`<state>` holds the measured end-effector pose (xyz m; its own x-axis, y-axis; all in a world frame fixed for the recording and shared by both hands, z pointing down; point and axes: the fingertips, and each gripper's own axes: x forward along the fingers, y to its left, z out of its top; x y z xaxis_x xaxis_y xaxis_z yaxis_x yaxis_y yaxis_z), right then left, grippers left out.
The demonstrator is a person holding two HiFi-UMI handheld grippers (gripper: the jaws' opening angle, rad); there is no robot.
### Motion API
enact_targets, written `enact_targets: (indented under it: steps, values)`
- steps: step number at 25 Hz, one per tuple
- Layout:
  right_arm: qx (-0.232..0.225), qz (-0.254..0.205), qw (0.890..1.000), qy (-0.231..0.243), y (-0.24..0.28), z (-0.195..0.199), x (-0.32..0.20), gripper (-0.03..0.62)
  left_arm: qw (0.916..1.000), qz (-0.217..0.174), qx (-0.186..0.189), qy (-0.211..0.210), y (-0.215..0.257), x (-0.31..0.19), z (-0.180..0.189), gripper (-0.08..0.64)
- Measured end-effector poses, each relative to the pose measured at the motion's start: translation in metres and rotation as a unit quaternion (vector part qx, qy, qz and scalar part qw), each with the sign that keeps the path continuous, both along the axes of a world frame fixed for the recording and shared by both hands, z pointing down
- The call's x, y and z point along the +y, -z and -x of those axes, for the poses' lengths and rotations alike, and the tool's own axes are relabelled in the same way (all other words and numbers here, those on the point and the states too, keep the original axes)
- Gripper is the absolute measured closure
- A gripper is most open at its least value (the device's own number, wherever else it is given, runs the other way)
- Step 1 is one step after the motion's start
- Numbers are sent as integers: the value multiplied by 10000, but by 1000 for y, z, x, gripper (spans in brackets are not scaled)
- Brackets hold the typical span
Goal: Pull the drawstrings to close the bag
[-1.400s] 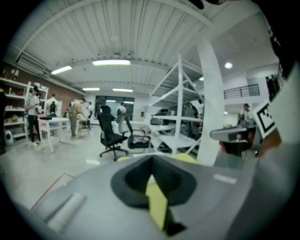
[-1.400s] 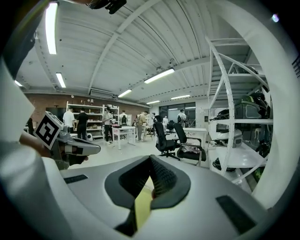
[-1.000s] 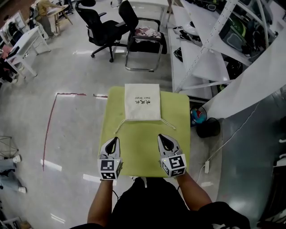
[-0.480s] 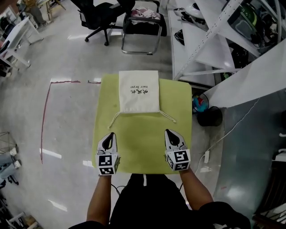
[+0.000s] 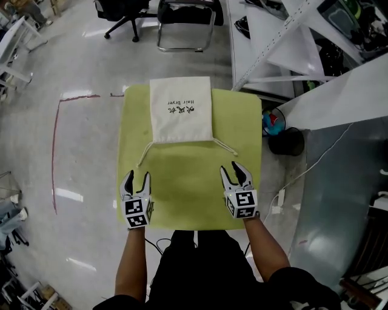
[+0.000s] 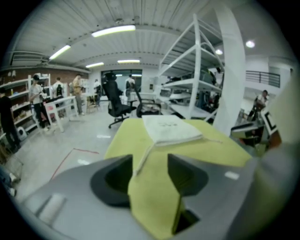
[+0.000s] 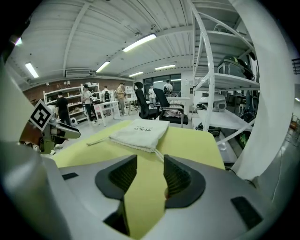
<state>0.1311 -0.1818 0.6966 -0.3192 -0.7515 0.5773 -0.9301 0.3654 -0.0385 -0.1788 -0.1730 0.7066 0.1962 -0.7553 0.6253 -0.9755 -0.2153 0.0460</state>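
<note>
A cream drawstring bag (image 5: 180,109) with dark print lies flat at the far side of a yellow-green table (image 5: 188,187), its mouth toward me. A left drawstring (image 5: 144,154) and a right drawstring (image 5: 225,148) trail out from the mouth's two corners. My left gripper (image 5: 138,178) hovers over the near left of the table, short of the left string, jaws opening with nothing between them. My right gripper (image 5: 232,172) is at the near right, just short of the right string's end, jaws likewise opening and empty. The left gripper view shows the bag (image 6: 171,129) and left drawstring (image 6: 144,158) ahead; the right gripper view shows the bag (image 7: 140,131).
White shelving (image 5: 285,42) stands close on the right of the table, with a black bin (image 5: 285,142) and cables on the floor beside it. Office chairs (image 5: 182,15) stand beyond the table. Red tape (image 5: 57,139) marks the floor at left. People stand far off (image 6: 35,93).
Both grippers were shut and their jaws now stand apart. The head view has shifted, so the table and bag sit higher in the picture. The bag itself has not moved.
</note>
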Motion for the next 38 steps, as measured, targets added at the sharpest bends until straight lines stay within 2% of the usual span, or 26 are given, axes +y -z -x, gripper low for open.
enact_targets:
  steps: [1,9,14,16,23,27,34,38]
  values:
    - [36,58,10000,-22,-7,-5,-3,419,10000,61,-17,1,-6,-2,1,334]
    - [435,427,9979,-239,-48,-44,-27,417,9994,349,-20,38,-33,-25,12,318]
    - [676,612,9958,61,-68,-44,-37,417,9977,622,262,4,-48,-29,13,318]
    - [757,650,9948,176,-74,-44,-40,417,9972,695,267,-10,-53,-30,12,318]
    - [717,916,9930,227,-86,-49,-46,422,9953,944,205,-75,-69,-29,4,318]
    - [674,951,9923,408,-87,-47,-46,430,9941,1073,156,-41,-76,-24,8,318]
    - [608,878,9935,392,-87,-45,-45,436,9934,1144,64,-15,-81,-26,17,319]
    - [680,931,9922,483,-86,-46,-42,466,9923,1224,-4,175,-81,-27,19,342]
